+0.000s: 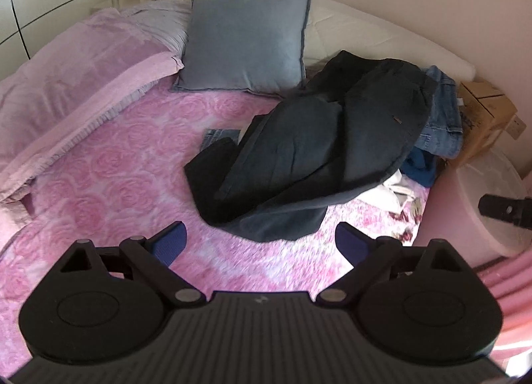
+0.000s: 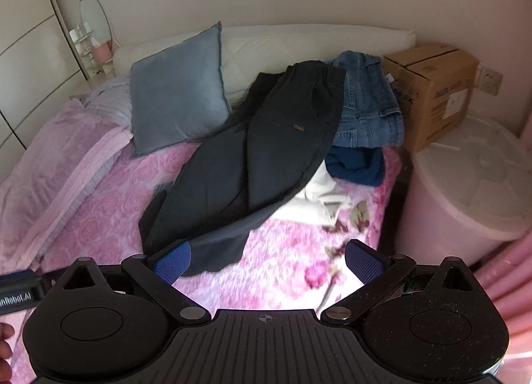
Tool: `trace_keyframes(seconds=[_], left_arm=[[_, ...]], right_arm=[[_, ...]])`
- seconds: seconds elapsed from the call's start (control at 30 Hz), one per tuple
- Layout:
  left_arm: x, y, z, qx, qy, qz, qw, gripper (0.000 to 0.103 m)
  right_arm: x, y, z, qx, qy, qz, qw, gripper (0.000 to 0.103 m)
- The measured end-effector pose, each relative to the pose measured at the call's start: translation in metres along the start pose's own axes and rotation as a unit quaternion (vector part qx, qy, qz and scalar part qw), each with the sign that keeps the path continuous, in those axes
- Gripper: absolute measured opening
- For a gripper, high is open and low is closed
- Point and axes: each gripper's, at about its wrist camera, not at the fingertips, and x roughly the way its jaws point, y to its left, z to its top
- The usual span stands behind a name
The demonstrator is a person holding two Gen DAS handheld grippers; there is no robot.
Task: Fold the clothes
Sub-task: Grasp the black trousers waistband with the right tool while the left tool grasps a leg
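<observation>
Left gripper (image 1: 261,241) and right gripper (image 2: 267,259) both stand spread wide, holding nothing, above the pink rose bedspread (image 1: 116,164). Dark trousers (image 2: 252,151) lie unfolded ahead, waistband on blue jeans (image 2: 369,101); their small orange label is unreadable. Bare bedspread lies between fingers and trouser hem; a cardboard box (image 2: 439,91) stands beyond the bed's right edge.

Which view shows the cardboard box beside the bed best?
The right wrist view: the cardboard box shows its taped top flaps, front face and label, standing behind the round white lid. In the left wrist view the cardboard box is squeezed at the right edge, partly hidden behind the blue jeans.
</observation>
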Motion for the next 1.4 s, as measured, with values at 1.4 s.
trace_keyframes(seconds=[1.4], left_arm=[[0.266, 0.103, -0.027, -0.516, 0.050, 0.073, 0.8519, 0.090]], right_arm=[[0.312, -0.203, 0.153, 0.313, -0.006, 0.131, 0.941, 0.102]])
